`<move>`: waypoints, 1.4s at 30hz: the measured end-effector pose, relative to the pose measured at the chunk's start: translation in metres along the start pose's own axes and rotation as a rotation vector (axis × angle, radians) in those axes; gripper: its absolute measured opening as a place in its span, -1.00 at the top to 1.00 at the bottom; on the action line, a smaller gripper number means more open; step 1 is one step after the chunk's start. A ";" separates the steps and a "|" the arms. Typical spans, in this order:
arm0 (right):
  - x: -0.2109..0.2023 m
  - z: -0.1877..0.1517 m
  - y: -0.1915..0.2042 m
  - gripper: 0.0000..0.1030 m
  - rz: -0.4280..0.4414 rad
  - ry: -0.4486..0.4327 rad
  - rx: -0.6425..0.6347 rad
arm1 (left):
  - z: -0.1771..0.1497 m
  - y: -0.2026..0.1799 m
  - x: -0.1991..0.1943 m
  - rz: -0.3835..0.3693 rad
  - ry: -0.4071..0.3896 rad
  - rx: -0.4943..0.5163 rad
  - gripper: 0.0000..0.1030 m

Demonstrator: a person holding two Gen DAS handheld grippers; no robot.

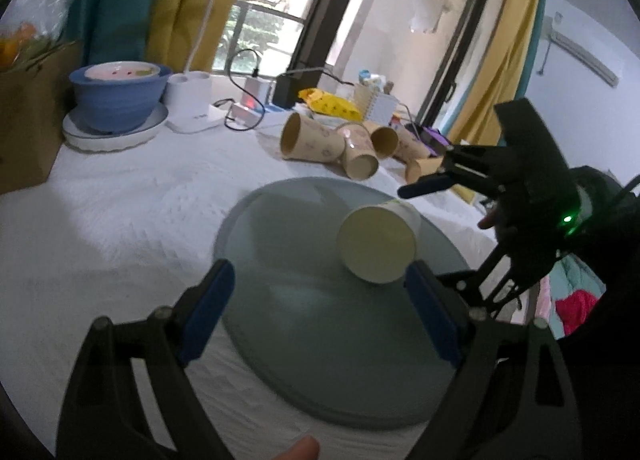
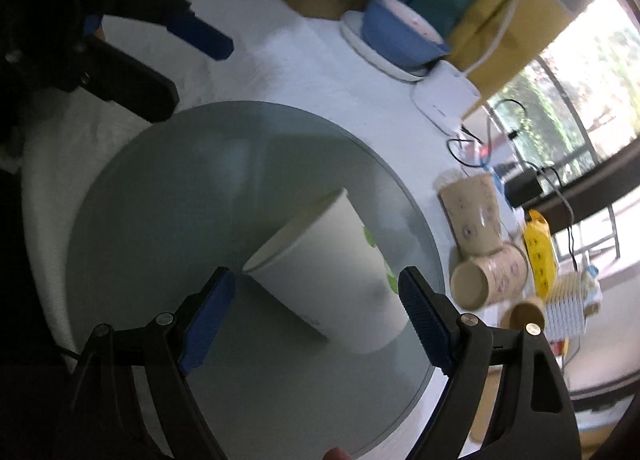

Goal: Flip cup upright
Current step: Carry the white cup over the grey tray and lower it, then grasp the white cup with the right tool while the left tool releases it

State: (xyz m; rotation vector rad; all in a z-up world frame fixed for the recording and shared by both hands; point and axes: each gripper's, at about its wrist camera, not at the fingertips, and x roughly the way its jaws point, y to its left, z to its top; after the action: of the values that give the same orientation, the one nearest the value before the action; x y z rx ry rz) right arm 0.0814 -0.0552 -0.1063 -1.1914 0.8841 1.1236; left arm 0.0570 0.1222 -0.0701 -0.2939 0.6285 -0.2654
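Observation:
A white paper cup [image 1: 380, 242] lies on its side on a round grey glass plate [image 1: 304, 332], its mouth toward the left wrist camera. In the right wrist view the cup [image 2: 332, 268] lies tilted on the plate [image 2: 168, 196], just beyond my fingers. My left gripper [image 1: 320, 296] is open and empty, the cup just beyond its right finger. My right gripper [image 2: 316, 292] is open and empty, its jaws wide on either side of the cup without touching it. It also shows in the left wrist view [image 1: 424, 184], right of the cup.
Several beige paper cups [image 1: 344, 144] lie in a pile behind the plate. A blue bowl [image 1: 116, 96] on a white dish stands at the back left beside a white lamp base [image 1: 192, 108], chargers and cables. A white cloth [image 1: 120, 220] covers the table.

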 end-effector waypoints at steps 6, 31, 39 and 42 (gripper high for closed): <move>0.019 0.024 -0.004 -0.67 0.034 0.075 -0.062 | -0.004 0.019 -0.007 -0.003 -0.021 -0.058 -0.72; 0.051 0.048 -0.009 -0.48 0.080 0.254 -0.260 | -0.011 0.042 -0.014 -0.010 -0.034 -0.173 -0.72; 0.026 0.045 -0.028 -0.47 0.074 0.165 -0.082 | -0.012 0.037 -0.017 0.003 -0.040 -0.160 -0.72; 0.012 0.040 -0.034 -0.47 0.077 0.102 0.015 | -0.011 0.034 -0.017 0.020 -0.045 -0.153 -0.72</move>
State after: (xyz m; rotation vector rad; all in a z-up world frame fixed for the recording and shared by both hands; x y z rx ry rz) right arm 0.1157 -0.0136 -0.1018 -1.2200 1.0217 1.1234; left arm 0.0427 0.1573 -0.0812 -0.4388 0.6078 -0.1915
